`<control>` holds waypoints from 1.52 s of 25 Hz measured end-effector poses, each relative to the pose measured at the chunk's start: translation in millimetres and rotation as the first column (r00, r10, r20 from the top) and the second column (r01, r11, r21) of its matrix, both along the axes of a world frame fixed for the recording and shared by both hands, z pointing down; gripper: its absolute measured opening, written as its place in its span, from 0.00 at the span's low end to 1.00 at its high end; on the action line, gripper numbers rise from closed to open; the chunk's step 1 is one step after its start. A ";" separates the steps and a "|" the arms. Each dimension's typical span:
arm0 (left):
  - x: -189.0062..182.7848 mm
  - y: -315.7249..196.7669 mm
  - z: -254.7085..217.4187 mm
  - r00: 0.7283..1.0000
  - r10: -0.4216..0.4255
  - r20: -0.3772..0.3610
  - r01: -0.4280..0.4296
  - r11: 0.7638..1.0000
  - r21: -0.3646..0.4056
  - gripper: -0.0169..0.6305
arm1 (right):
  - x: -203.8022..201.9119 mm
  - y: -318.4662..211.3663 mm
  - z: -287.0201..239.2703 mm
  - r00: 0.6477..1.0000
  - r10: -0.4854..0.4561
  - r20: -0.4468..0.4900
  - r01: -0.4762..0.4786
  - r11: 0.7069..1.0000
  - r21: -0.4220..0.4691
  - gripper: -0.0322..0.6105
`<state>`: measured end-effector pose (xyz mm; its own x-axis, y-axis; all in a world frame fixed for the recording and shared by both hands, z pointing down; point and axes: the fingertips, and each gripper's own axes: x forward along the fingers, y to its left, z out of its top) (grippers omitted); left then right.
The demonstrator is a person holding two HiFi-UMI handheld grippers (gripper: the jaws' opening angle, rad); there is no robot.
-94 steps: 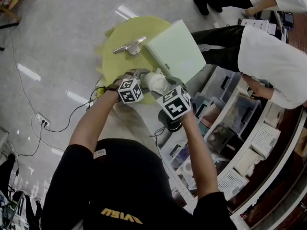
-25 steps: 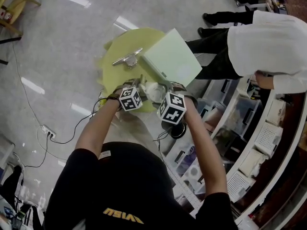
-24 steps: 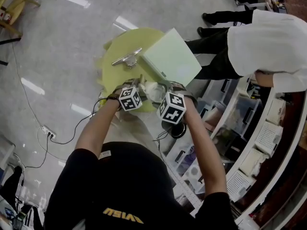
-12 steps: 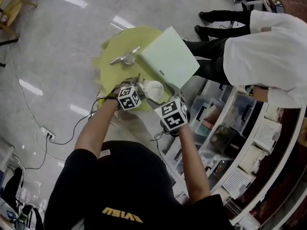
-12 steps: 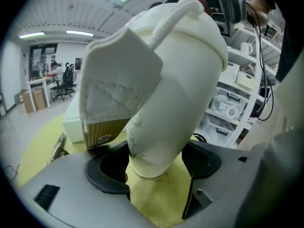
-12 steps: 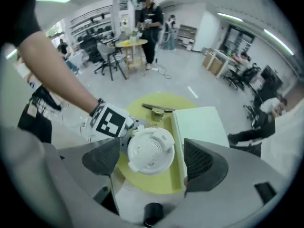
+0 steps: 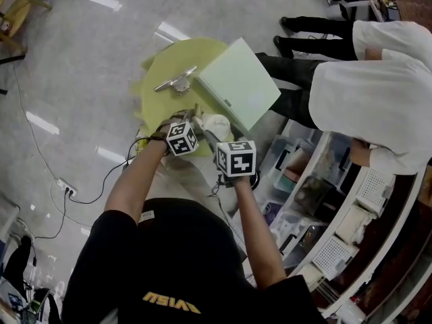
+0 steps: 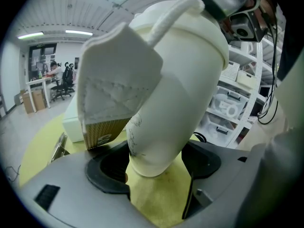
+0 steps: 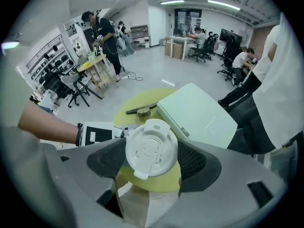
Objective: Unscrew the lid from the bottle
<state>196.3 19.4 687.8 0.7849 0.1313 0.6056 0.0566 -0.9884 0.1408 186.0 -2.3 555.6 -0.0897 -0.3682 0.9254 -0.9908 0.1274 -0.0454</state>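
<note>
Left gripper view first. The left gripper (image 8: pixel 153 171) has its jaws spread wide and clamped on the lower body of the cream bottle (image 8: pixel 178 80). The bottle leans over to the right above the yellow table (image 8: pixel 152 203). Only here do we get the bottle's side. A white stitched fabric tag (image 8: pixel 116 75) hangs off a cord, and below it is a brown card tag (image 8: pixel 105 131) whose dark printed mark we can't read. There's faint pen scribble near the bottle's base, also illegible.

Over to the right gripper view, looking down on the top. The white lid (image 9: pixel 151 148), flip tab and all, sits squarely between the jaws of the right gripper (image 9: pixel 152 163). Those jaws have just been closing, and both dark pads now meet the lid's rim: still fairly wide, but gripping. This view alone gives us the room behind, with desks, chairs and people. On the table lie a pale green box (image 9: pixel 197 115) and a metal bar (image 9: pixel 140 109). The box carries a small mark, too small to read.

Head view now. We see both grippers meeting at the table's near edge with the bottle between them. The left marker cube (image 7: pixel 181 138) and right marker cube (image 7: pixel 236 158) show black-and-white squares, no words. A person in a white top (image 7: pixel 371 93) stands by the shelves (image 7: pixel 351 201). Yellow lettering on the black shirt (image 7: pixel 172 302) appears upside down, and we can't read it reliably.
</note>
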 end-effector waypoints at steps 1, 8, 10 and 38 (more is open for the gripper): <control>0.3 0.1 0.8 1.000 0.000 0.001 0.000 1.000 0.000 0.58 | 1.1 -0.6 1.6 1.000 -0.002 0.002 0.002 1.000 -0.003 0.58; 0.5 0.5 2.2 1.000 0.007 0.001 -0.007 1.000 0.002 0.58 | -0.8 -1.1 5.4 0.993 -0.114 0.008 0.114 0.992 -0.055 0.57; 0.3 1.3 2.2 1.000 0.010 0.001 -0.010 1.000 0.005 0.57 | -1.9 0.3 5.2 0.986 -0.165 -0.001 0.165 0.984 -0.066 0.57; -1.6 3.7 4.7 1.000 0.023 0.018 -0.023 1.000 0.016 0.56 | -16.0 11.3 6.9 0.686 -0.726 -0.048 0.703 0.678 -0.217 0.57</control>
